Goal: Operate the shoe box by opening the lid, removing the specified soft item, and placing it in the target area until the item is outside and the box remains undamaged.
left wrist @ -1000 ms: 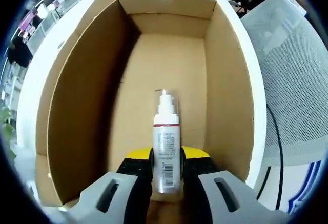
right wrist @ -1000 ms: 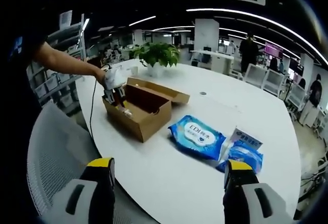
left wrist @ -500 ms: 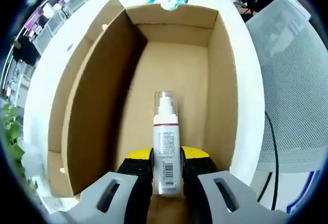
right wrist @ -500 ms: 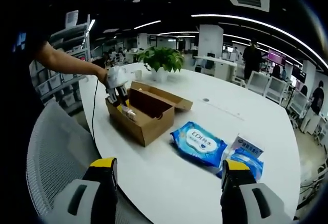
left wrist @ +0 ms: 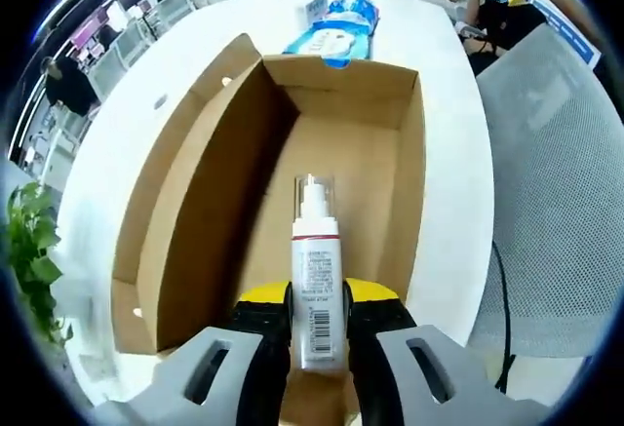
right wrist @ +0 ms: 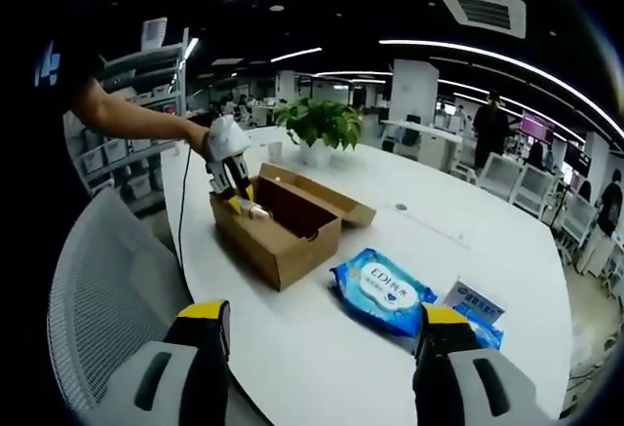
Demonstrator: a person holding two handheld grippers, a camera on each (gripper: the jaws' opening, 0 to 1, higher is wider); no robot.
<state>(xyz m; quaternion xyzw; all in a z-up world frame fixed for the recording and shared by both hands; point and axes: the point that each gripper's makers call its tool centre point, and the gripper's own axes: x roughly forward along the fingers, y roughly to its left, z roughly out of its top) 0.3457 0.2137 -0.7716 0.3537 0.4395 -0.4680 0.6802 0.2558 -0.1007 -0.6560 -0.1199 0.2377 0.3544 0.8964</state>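
Your left gripper (left wrist: 317,324) is pinching a small spray bottle (left wrist: 316,285) between its yellow-tipped jaws: a white body with a red band, a printed label with a barcode, and a clear cap over the white pump head. The bottle's long axis runs straight out along the jaws, cap end pointing away from you, above the open shoe box (left wrist: 195,241). In the right gripper view, your left arm reaches in from the left, with the left gripper (right wrist: 237,195) angled down over the near-left end of the brown box (right wrist: 283,251). The box sits on the white table (right wrist: 322,348), lid flap open on the far side. Your right gripper (right wrist: 317,333) hangs spread wide, holding nothing, well apart from the box. Right of the box lies a blue wipes pack (right wrist: 382,291).
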